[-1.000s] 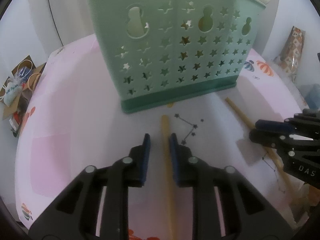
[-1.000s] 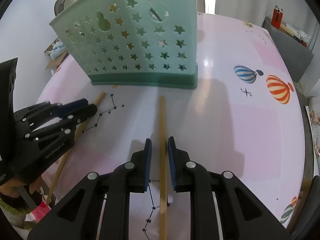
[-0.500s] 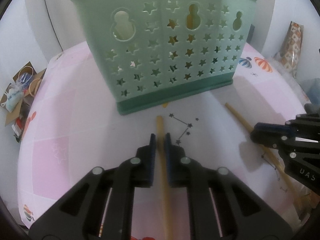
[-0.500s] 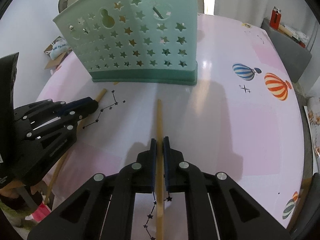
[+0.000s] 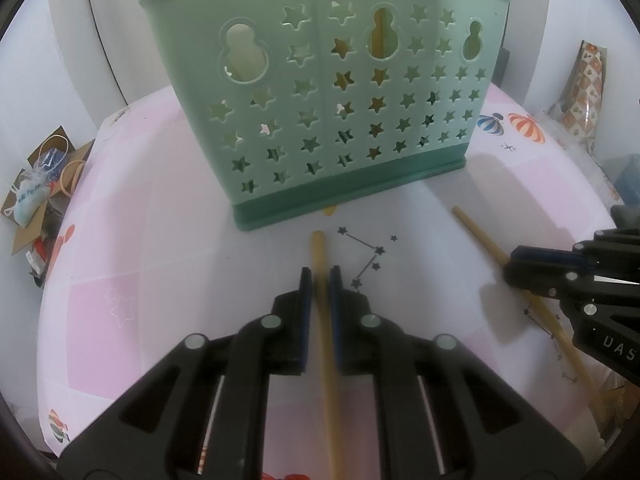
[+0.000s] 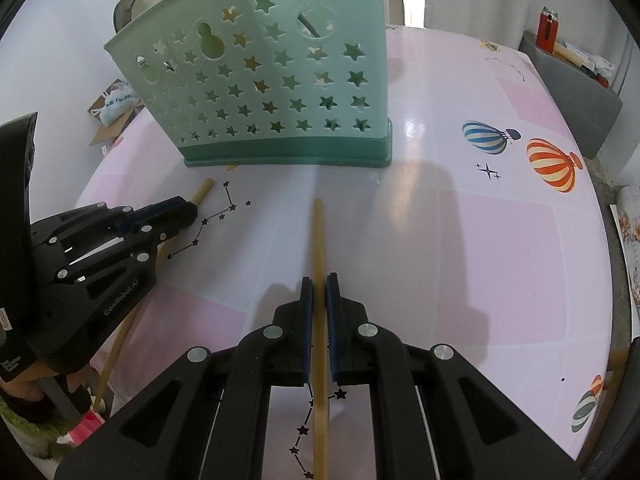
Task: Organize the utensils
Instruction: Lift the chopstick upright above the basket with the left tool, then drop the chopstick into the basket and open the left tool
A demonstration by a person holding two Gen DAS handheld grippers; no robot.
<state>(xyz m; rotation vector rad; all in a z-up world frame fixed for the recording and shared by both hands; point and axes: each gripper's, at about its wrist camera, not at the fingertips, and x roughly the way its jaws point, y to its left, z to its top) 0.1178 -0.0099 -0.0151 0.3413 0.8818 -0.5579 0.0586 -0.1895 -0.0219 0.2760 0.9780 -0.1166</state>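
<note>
A mint-green star-cut utensil basket [image 5: 328,100] [image 6: 280,80] stands on the pink tablecloth [image 5: 160,240], with utensil handles inside it. Two wooden chopsticks lie in front of it, pointing at its base. My left gripper [image 5: 320,276] is shut on the left chopstick [image 5: 319,246], whose tip juts past the pads. My right gripper [image 6: 319,284] is shut on the right chopstick [image 6: 318,236]. Each gripper shows in the other's view: the right gripper [image 5: 516,264] over its chopstick [image 5: 476,232], the left gripper [image 6: 188,210] over its chopstick [image 6: 202,192]. I cannot tell whether either chopstick is off the cloth.
A cardboard box [image 5: 44,176] with rubber bands and a pouch sits beyond the table's left edge. A patterned bag [image 5: 584,92] stands at the far right. A grey box with a red lighter [image 6: 548,28] is at the back right. Balloon prints [image 6: 552,164] mark the cloth.
Both grippers' jaws have closed from a narrow gap onto the chopstick between them. The left view has tipped so the basket sits lower and larger in it.
</note>
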